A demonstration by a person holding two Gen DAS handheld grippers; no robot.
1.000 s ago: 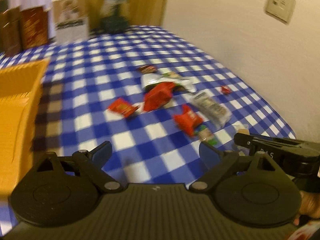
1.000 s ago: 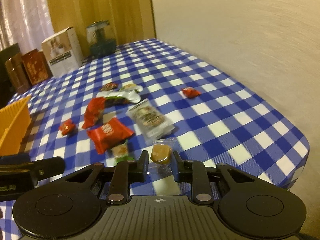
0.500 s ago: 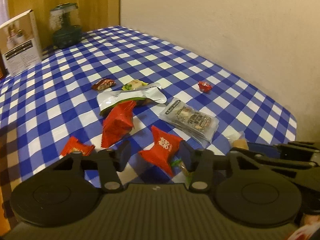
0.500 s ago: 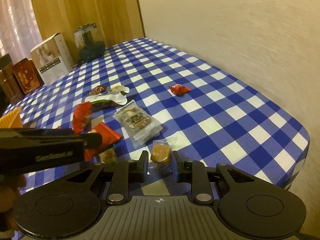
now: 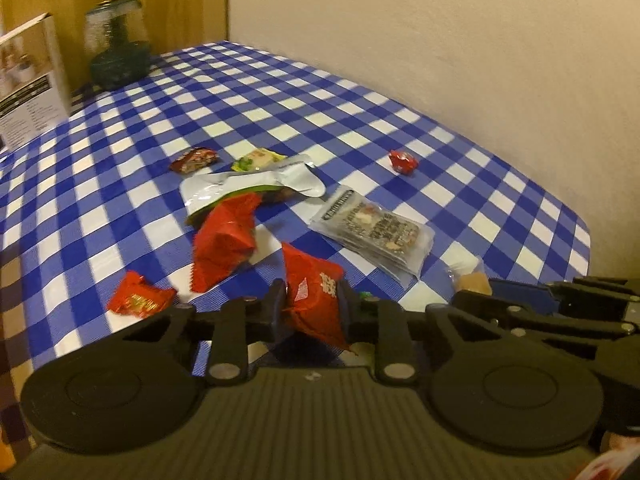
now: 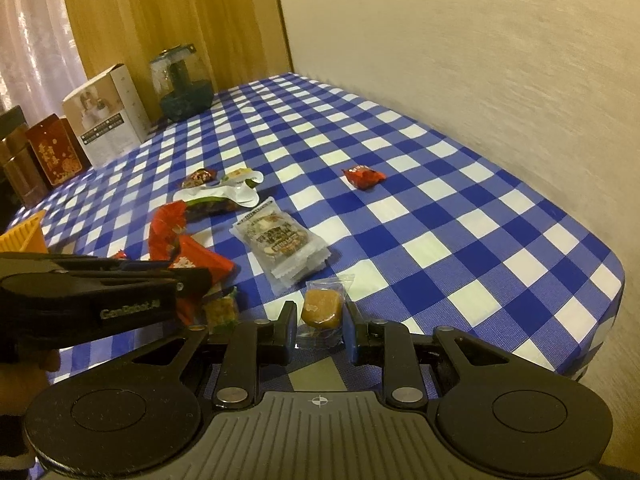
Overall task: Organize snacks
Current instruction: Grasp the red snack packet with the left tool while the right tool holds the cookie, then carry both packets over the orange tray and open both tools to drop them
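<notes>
My left gripper [image 5: 311, 309] has its jaws clenched on the red snack packet [image 5: 314, 292] and my right gripper [image 6: 321, 330] pinches the clear-wrapped caramel candy [image 6: 321, 307], both low over the near edge of the checkered desk [image 6: 432, 216], remaining snacks scattered beyond, small red candy [image 6: 363, 176] farthest right.

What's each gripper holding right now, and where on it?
Left gripper is shut on the red snack packet, pinched across its near end. Right gripper is shut on the clear-wrapped caramel candy, gripped at the wrapper's sides.
</notes>
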